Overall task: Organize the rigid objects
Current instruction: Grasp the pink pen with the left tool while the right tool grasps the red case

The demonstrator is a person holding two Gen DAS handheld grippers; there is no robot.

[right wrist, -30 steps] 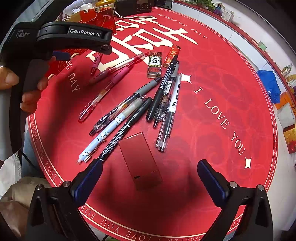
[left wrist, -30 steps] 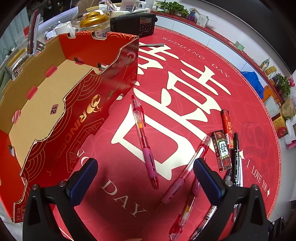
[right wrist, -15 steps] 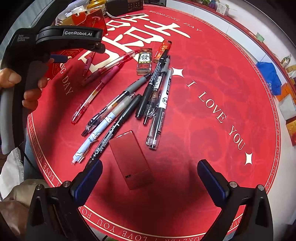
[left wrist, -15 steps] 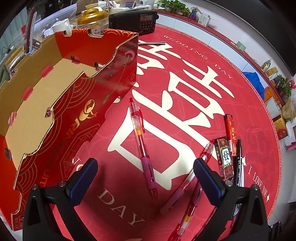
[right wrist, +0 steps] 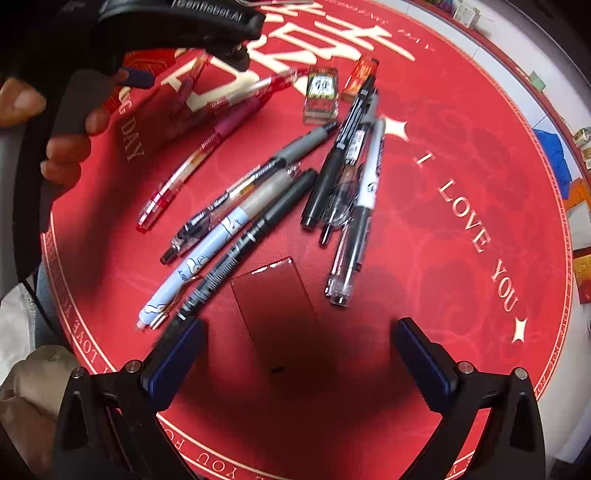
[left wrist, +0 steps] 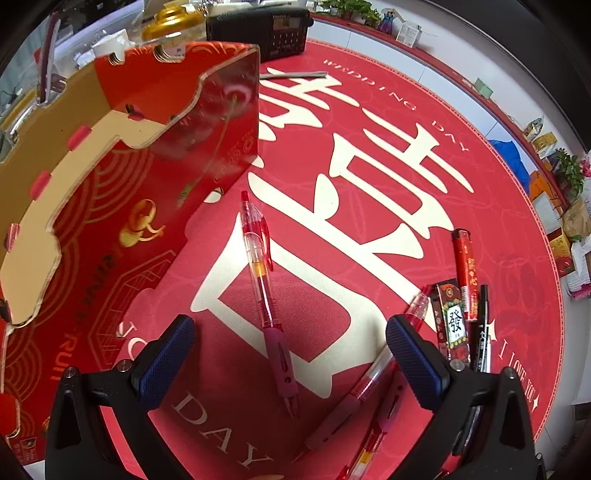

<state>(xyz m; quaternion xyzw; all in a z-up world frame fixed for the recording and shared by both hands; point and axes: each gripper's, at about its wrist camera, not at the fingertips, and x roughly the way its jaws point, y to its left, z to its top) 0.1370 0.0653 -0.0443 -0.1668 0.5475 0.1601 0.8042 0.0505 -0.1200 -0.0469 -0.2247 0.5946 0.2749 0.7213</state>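
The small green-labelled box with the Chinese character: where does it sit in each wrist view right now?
Left wrist: the small box lies lower right, just beyond the left gripper's right finger, beside the red lighter.
Right wrist: the box lies upper centre, blurred, far beyond the open right gripper.
Shared landmark: the red lighter alongside it.

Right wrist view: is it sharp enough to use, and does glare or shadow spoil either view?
Right wrist view: motion-blurred, worst on the other claw's handle and the mahjong tile; a dark shadow covers the red card. Left wrist view: sharp, with glare on the glossy box wall; fisheye bends the mat edge in both.
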